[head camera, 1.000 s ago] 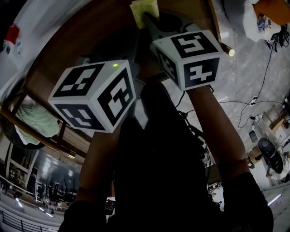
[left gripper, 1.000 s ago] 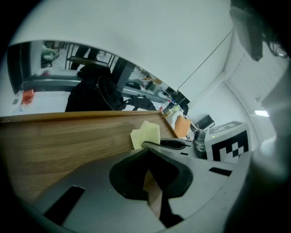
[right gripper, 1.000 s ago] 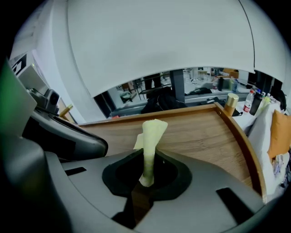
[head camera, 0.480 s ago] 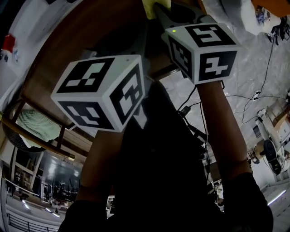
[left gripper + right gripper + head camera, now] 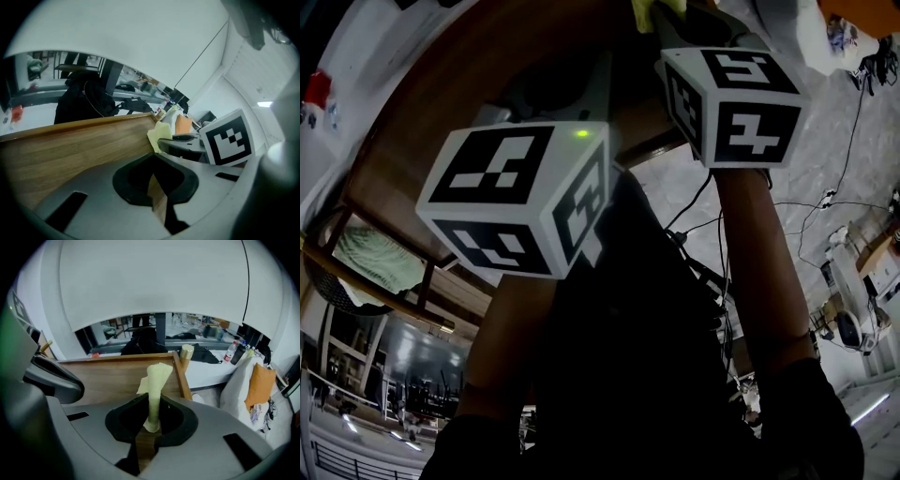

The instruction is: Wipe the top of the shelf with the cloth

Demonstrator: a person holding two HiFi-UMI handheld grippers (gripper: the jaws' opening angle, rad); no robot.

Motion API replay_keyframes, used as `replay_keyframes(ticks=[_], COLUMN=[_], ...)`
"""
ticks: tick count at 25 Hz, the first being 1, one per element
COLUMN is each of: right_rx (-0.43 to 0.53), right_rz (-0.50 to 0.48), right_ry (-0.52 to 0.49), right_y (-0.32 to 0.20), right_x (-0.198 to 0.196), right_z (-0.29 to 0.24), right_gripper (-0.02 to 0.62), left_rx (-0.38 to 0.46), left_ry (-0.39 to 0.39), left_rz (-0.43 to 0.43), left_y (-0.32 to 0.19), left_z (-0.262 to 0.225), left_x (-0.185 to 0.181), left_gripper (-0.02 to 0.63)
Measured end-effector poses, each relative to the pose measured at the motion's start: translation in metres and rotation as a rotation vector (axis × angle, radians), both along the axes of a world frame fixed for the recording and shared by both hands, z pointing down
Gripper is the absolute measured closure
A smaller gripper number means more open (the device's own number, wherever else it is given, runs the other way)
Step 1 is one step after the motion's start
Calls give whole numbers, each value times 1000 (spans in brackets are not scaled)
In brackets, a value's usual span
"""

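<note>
Right tool (image 5: 149, 426) is pinching the lower end of the yellow cloth (image 5: 156, 380), which stands up in a narrow fold over the wooden shelf top (image 5: 108, 378), close to its raised right edge. Left tool (image 5: 157, 187) is pressed together on nothing. Risk, as judged: the thin grip may let the cloth slip out under drag, or the fold may catch on that edge. The head view is largely blocked by the marker cubes; only the right gripper view shows the pinch itself.
</note>
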State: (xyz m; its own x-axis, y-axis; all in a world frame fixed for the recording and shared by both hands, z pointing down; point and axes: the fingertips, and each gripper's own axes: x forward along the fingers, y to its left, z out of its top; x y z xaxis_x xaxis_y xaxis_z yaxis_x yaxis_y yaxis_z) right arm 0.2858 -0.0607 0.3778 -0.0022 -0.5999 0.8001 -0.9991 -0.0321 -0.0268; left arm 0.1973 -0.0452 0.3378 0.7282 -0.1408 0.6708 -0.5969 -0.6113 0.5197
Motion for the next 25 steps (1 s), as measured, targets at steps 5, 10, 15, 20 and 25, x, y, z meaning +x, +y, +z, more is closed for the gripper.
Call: replay_keyframes(ticks=[5,10,15,20,25], right_rx=[-38,-63,64,122,78], right_rz=[8,62,-17,-233,-314], right_ry=[113,209,117,-24,-205], right_y=[7,14,-6,-10,1], right_x=[15,43,-12,-143,-252], right_z=[-1,-1,-27,-28,-14], right_gripper=[546,548,548,548,548], left_rx=[7,-2,-49,-58,-8], left_ry=[-1,-3,50,55,-12], left_rz=[-21,-42,-35,-126,-267], left_y=[6,5,15,19,12], left_z=[-2,0,-10,-21,-36], left_x=[-12,-36,-78,-149,-232], left_gripper=[597,597,597,597,597])
